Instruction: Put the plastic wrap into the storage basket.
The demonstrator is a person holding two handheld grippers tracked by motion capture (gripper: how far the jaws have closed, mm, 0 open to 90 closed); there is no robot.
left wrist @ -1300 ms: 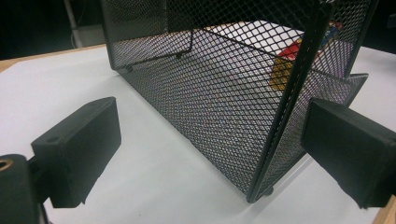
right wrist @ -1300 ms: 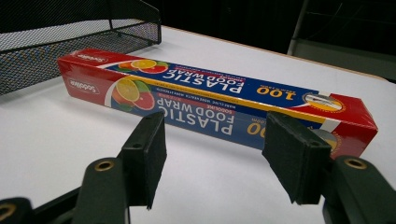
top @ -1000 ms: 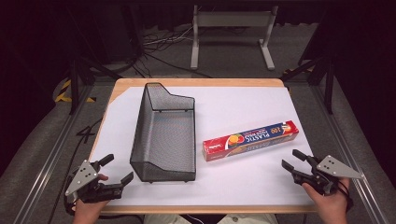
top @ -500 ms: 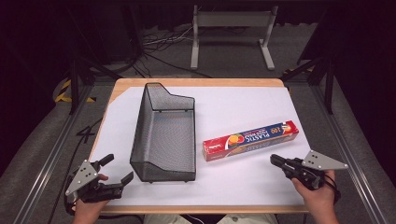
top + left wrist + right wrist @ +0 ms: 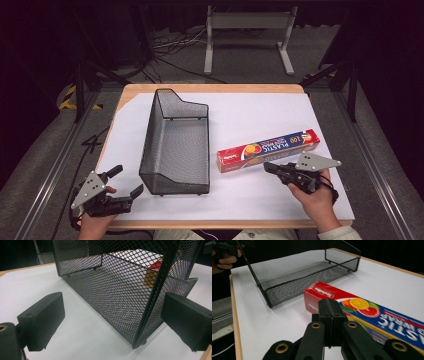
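Observation:
A black mesh basket (image 5: 175,150) stands lengthwise on the left half of the white table top (image 5: 250,112). To its right lies a red plastic wrap box (image 5: 267,150), slightly angled. My right gripper (image 5: 267,167) is shut and holds nothing, its tip just in front of the box's near long side. In the right gripper view the closed jaws (image 5: 329,306) point at the box (image 5: 367,312), with the basket (image 5: 294,272) beyond. My left gripper (image 5: 127,181) is open at the table's front left. Its pads (image 5: 42,322) frame the basket's near corner (image 5: 150,302) without touching it.
The wooden table edge (image 5: 210,88) borders the white sheet. A metal stand (image 5: 247,30) and cables sit on the floor behind the table. Rails run along both sides. The person's other hand (image 5: 224,257) appears far off in the right gripper view.
The right gripper has shut its jaws and moved left and forward toward the box's near side. The left gripper has stayed put.

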